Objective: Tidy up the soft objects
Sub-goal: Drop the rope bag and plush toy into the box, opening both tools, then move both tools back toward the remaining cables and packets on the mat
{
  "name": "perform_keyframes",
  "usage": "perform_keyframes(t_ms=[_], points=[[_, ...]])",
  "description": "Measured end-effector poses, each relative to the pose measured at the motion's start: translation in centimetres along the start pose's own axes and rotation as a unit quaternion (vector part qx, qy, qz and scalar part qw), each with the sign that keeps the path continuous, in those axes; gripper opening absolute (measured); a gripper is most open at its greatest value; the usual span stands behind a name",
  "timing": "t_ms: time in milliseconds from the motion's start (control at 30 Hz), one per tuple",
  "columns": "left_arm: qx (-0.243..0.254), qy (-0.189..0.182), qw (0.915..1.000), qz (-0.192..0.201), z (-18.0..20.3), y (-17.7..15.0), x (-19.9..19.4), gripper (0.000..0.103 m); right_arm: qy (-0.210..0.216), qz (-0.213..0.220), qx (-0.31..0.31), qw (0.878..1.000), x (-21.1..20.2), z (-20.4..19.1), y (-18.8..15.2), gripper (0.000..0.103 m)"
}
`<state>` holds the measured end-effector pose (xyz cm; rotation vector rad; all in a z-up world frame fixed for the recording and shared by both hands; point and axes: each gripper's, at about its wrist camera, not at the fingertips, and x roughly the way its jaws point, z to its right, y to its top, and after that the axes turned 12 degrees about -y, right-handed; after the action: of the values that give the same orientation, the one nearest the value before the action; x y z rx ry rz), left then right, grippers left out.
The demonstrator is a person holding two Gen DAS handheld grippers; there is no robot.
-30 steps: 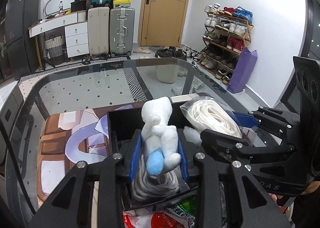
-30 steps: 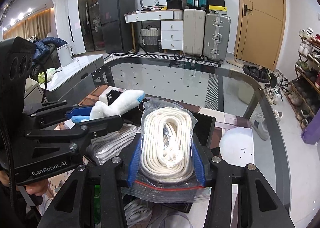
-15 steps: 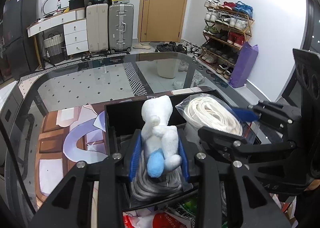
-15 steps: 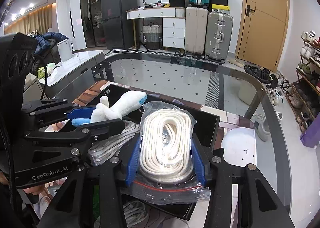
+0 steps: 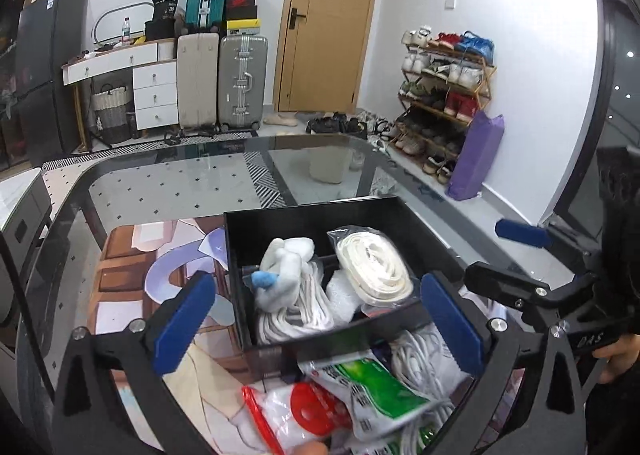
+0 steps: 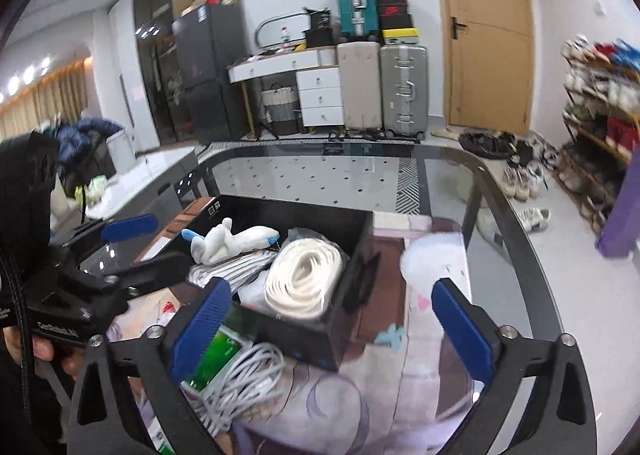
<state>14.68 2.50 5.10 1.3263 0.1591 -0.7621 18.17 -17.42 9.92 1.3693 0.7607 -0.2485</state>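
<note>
A black box (image 5: 304, 215) stands on the glass table. Inside it, a white plush toy with blue tips (image 5: 284, 267) lies on grey-white rope in the left half. A bagged coil of white rope (image 5: 372, 267) rests in the right half. My left gripper (image 5: 318, 319) hangs just short of the box's near wall; its jaws are opening wide and the pads touch nothing. My right gripper (image 6: 332, 331) is likewise drawn back from the box (image 6: 304, 343), jaws opening, with the rope coil (image 6: 304, 279) and the plush toy (image 6: 228, 241) lying free ahead of it.
Bagged packets with red and green print (image 5: 340, 407) and a coil of white cable (image 6: 240, 379) lie in front of the box on a printed mat (image 5: 132, 255). A white round pad (image 6: 436, 255) sits right of the box. The glass table (image 6: 320, 175) stretches beyond.
Both grippers went from shut to wide open. The plush toy and the bagged rope were let go and now lie in the box. Both grippers pulled back from it.
</note>
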Motion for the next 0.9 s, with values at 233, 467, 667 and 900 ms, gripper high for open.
perform_keyframes(t_ms=[233, 467, 667, 900], points=[[-0.011, 0.017, 0.9998, 0.007, 0.0, -1.2, -2.3, 0.103, 0.01, -0.026, 0.013, 1.0, -1.7, 0.3, -2.8, 0.102], [-0.016, 0.026, 0.9995, 0.009, 0.4, -2.9, -3.5, 0.103, 0.029, -0.052, 0.005, 0.998, -1.9, -0.8, -5.3, 0.102], [-0.006, 0.035, 0.9994, -0.008, 0.6, -4.6, -3.4, 0.103, 0.039, -0.066, -0.001, 0.997, -1.6, -1.5, -5.9, 0.102], [-0.018, 0.027, 0.9994, -0.015, -0.1, -6.5, -3.0, 0.103, 0.046, -0.084, -0.002, 0.995, -1.0, -1.7, -6.3, 0.102]])
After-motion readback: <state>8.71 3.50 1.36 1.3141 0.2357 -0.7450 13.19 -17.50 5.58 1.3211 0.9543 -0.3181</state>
